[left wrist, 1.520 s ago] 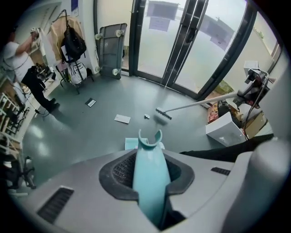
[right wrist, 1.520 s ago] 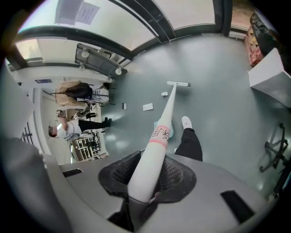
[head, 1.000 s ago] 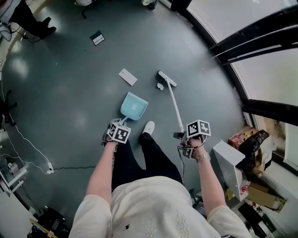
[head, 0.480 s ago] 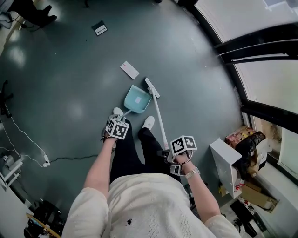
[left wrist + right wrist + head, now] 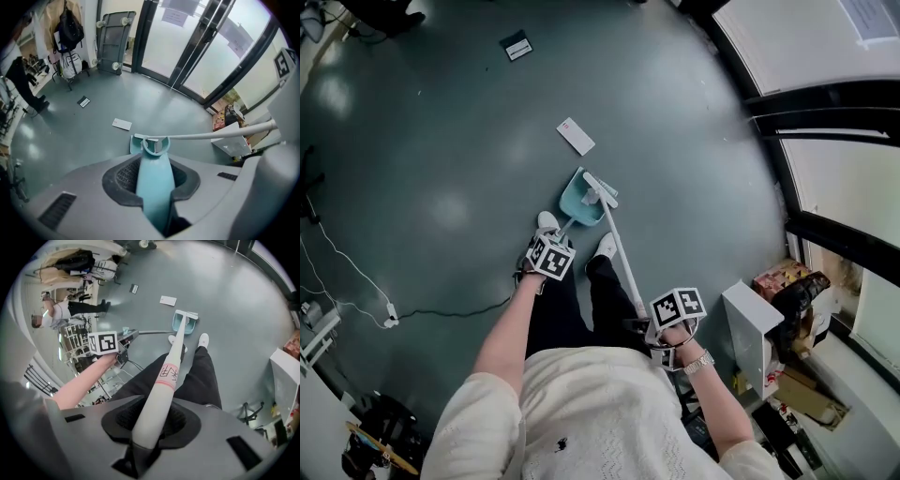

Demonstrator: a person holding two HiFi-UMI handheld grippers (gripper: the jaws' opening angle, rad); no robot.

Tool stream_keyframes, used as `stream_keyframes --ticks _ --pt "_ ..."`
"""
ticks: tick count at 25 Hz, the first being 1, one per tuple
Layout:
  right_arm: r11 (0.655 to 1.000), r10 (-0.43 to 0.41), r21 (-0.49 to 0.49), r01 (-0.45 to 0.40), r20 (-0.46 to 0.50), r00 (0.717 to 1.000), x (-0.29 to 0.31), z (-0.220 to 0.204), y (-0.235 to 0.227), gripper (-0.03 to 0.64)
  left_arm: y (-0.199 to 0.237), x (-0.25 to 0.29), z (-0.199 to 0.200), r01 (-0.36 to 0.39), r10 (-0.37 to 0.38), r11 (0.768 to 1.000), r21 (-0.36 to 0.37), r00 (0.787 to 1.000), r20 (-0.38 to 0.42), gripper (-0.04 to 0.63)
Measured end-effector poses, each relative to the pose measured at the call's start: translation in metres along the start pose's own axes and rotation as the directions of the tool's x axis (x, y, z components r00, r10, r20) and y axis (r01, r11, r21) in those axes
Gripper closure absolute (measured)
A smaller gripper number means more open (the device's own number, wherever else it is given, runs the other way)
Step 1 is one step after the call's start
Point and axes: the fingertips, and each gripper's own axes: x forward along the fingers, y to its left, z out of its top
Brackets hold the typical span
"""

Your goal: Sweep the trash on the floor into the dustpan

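Observation:
A light blue dustpan rests on the grey floor just ahead of the person's shoes. My left gripper is shut on its teal handle. The white broom's head lies across the dustpan's mouth, and its long handle runs back to my right gripper, which is shut on it. In the right gripper view the handle bears a pink label, and the broom head covers the dustpan. A white card lies flat on the floor a little beyond the dustpan. No small scrap shows.
A dark card lies farther off at the upper left. A white box and bags stand at the right by the glass doors. A cable crosses the floor at the left. A folded cart leans by the doors.
The broom head swept from right of the dustpan onto its mouth. The small white scrap beside the broom head is no longer visible. Both grippers drew back toward the person.

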Motion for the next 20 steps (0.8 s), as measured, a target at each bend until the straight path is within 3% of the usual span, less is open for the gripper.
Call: stream_keyframes --ticks 2,4,9,14,20 --pt "0.998 0.051 0.037 -0.052 0.039 0.998 -0.013 0.009 0.017 0.522 0.011 -0.006 -0.004 0.001 -0.001 0.999 0.043 1.0 -0.002 0.5" --pt "0.993 0.09 0.066 -0.095 0.074 0.993 -0.029 0.018 0.028 0.522 0.028 -0.012 -0.007 -0.016 0.016 0.999 0.035 1.0 0.008 0.5" --pt "0.977 0.177 0.096 -0.189 0.124 0.976 -0.059 0.023 0.06 0.522 0.08 -0.037 -0.008 -0.04 0.046 0.993 -0.111 0.998 0.048 0.502" --pt "0.989 0.136 0.036 -0.144 0.168 0.976 -0.065 0.05 0.092 0.522 0.125 -0.056 -0.009 -0.085 0.093 0.991 -0.099 0.993 0.076 0.502" --pt "0.997 0.068 -0.036 -0.061 0.23 0.971 -0.087 0.131 0.109 0.522 0.162 -0.06 0.011 -0.143 0.156 0.98 -0.135 0.983 0.093 0.5"
